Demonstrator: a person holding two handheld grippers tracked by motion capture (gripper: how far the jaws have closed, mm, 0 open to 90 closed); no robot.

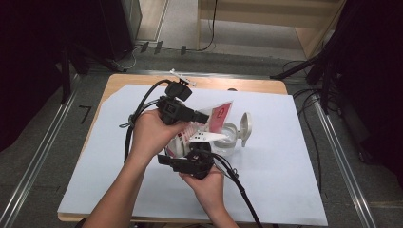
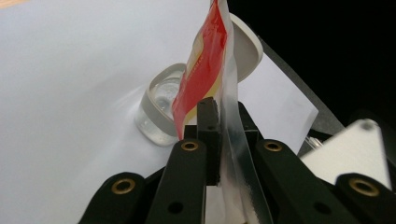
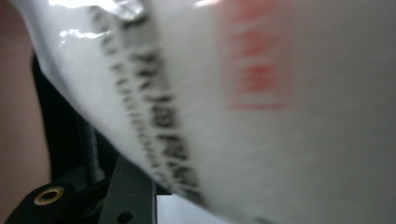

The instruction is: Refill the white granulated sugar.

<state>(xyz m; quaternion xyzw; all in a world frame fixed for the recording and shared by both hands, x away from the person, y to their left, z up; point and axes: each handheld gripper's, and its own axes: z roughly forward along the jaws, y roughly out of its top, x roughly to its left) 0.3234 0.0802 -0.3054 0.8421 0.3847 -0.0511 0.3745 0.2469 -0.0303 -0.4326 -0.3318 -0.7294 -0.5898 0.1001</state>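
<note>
A red and white pouch [image 1: 221, 115] is held tilted over a clear round container [image 1: 229, 138] whose white lid [image 1: 245, 126] stands open. My left gripper [image 1: 205, 118] is shut on the pouch's edge; in the left gripper view the jaws pinch the pouch [image 2: 205, 70] above the container [image 2: 156, 112]. My right gripper [image 1: 187, 153] comes up from below at the pouch's lower end. In the right gripper view the pouch [image 3: 257, 116] bulges between the jaws, pressed against one finger [image 3: 128, 186]; the other finger is hidden. A white strip [image 1: 209, 137] sticks out toward the container.
A white paper sheet [image 1: 285, 180] covers most of the wooden table [image 1: 247, 84]. A small white object [image 1: 179, 76] lies at the table's back edge. Cables [image 1: 237, 185] trail from both grippers. Dark stands and floor cables surround the table.
</note>
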